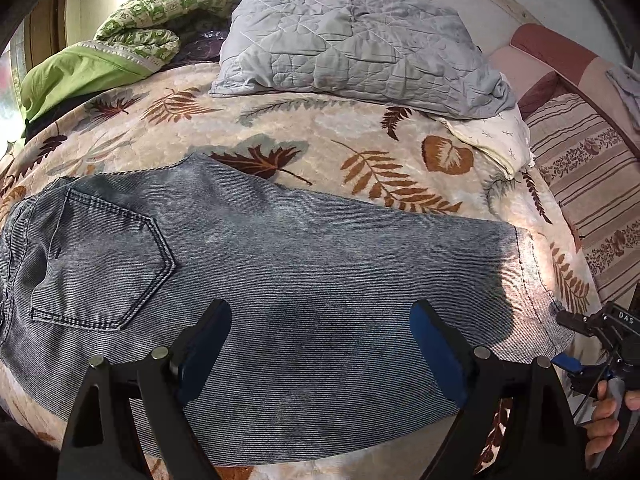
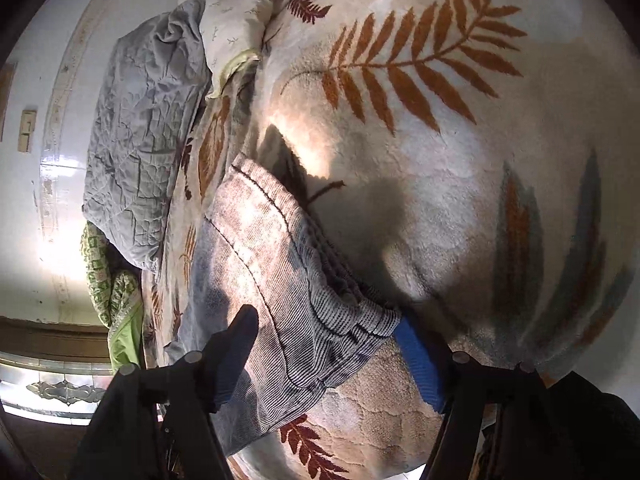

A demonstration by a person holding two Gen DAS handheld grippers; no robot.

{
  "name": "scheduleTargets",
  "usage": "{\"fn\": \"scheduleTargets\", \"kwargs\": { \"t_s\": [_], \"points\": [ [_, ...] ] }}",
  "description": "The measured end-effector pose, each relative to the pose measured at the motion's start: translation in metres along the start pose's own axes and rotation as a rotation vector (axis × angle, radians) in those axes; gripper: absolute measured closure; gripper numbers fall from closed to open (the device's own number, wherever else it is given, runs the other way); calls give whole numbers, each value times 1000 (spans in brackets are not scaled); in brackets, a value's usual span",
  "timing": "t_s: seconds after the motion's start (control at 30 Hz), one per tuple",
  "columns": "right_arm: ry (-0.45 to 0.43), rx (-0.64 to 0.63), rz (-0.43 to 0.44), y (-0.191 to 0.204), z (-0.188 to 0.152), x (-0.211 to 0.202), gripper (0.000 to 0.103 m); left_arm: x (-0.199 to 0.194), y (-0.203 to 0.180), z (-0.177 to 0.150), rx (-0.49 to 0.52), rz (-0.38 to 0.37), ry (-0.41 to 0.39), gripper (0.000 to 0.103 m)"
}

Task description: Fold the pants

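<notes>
Grey-blue jeans point(image 1: 300, 260) lie flat across the leaf-patterned blanket point(image 1: 320, 140), folded lengthwise. A back pocket point(image 1: 108, 256) faces up at the left and the leg hem point(image 1: 528, 280) is at the right. My left gripper point(image 1: 320, 312) hangs open over the middle of the legs with nothing between its fingers. In the right wrist view, my right gripper point(image 2: 326, 316) straddles the hem's corner point(image 2: 280, 248). The dark finger point(image 2: 240, 336) rests over the cloth and the blue pad point(image 2: 420, 360) sits beside its bunched edge, the jaws still wide apart. The right gripper point(image 1: 592, 328) also shows in the left wrist view.
A grey quilted pillow point(image 1: 344, 36) and green patterned bedding point(image 1: 152, 20) lie at the far side of the bed. A white folded cloth point(image 1: 492, 140) sits next to a striped cushion point(image 1: 588, 184) on the right. A person's hand point(image 1: 604, 424) holds the right tool.
</notes>
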State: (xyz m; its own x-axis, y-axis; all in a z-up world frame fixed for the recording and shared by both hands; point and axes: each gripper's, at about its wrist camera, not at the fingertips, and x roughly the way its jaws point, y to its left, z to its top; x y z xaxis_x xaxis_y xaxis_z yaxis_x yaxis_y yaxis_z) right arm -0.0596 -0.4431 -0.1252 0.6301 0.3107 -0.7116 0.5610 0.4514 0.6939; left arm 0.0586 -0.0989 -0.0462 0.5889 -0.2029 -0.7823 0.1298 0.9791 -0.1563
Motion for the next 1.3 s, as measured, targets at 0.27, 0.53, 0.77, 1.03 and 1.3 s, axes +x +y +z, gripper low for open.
{"fn": "scheduleTargets", "kwargs": {
  "t_s": [0.27, 0.53, 0.77, 1.03, 1.3],
  "points": [
    [-20, -105, -89, 8, -3, -4, 71, 59, -47, -23, 212, 114, 166, 8],
    [-19, -119, -108, 15, -3, -4, 65, 23, -43, -10, 128, -7, 56, 7],
    [-19, -116, -63, 14, -4, -3, 73, 62, -62, -29, 278, 146, 124, 0],
    [-181, -493, -150, 121, -41, -40, 78, 48, -39, -17, 176, 34, 150, 5],
    [-205, -889, -3, 251, -155, -32, 78, -40, 92, -15, -158, 25, -8, 5]
  ]
}}
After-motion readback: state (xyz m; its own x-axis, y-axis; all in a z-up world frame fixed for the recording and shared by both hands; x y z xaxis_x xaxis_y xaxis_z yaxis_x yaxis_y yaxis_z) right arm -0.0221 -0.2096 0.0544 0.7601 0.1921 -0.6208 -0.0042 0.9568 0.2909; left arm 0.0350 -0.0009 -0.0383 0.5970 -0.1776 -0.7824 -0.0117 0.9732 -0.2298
